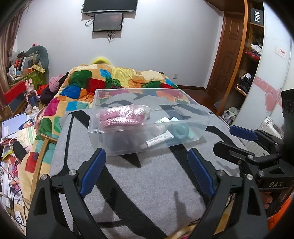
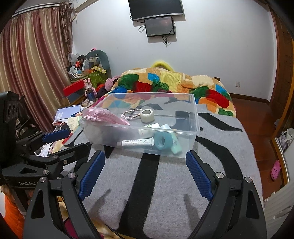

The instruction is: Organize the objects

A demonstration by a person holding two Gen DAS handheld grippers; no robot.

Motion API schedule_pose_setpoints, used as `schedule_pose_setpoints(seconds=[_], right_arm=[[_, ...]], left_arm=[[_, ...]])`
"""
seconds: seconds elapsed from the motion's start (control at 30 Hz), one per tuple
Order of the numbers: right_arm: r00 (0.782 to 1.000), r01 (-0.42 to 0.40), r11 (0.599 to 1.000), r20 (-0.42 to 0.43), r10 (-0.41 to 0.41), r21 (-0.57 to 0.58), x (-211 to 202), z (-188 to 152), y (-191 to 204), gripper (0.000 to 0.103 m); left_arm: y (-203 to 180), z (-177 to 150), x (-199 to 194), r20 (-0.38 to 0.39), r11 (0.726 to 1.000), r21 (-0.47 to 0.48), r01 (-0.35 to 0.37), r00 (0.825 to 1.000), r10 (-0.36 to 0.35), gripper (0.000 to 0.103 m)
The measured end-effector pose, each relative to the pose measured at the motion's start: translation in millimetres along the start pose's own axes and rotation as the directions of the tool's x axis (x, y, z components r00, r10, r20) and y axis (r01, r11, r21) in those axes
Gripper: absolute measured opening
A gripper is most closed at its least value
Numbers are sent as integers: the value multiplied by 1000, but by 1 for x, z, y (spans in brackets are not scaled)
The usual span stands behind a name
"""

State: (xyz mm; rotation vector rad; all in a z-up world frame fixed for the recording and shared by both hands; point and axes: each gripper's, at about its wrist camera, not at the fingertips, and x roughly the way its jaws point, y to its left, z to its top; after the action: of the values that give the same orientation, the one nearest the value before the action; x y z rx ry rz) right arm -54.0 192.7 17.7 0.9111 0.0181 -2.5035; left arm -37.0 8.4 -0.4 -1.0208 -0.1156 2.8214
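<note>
— Two grippers, both with jaws spread wide and holding nothing: was that how they stood?

— Yes. The left gripper (image 1: 147, 172) and the right gripper (image 2: 145, 172) hovered side by side over a grey blanket (image 2: 165, 183) with black stripes, blue pads facing inward, each aimed at the near wall of a clear plastic box (image 2: 194, 117) just ahead of the fingertips.

— And what lay in the box?

— A bagged bundle of pink cord (image 1: 121, 117) rested at its left end. Toward the near right sat a white ointment tube (image 2: 136, 142), a teal tape roll (image 2: 160, 140) touching the tube's end, and a small white bottle (image 1: 161, 120) behind them. From the right camera, a white tape roll (image 2: 147, 114) and a thin braided loop (image 2: 129, 114) showed farther back.

— The surroundings?

— Beyond the box, a patchwork quilt (image 1: 88, 80) covered the rest of the bed. Two dark screens (image 2: 156, 11) hung on the white wall, and striped curtains (image 2: 31, 60) closed off the left.
</note>
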Motion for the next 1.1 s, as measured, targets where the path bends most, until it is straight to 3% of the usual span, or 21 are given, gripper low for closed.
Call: schedule_pose_setpoints(seconds=[1.1], right_arm=[[1000,-11,1000,4,11,-20,-1,0,5,88]], left_arm=[[-2,3,-5,10,1000,5,-1,1000,1,92]])
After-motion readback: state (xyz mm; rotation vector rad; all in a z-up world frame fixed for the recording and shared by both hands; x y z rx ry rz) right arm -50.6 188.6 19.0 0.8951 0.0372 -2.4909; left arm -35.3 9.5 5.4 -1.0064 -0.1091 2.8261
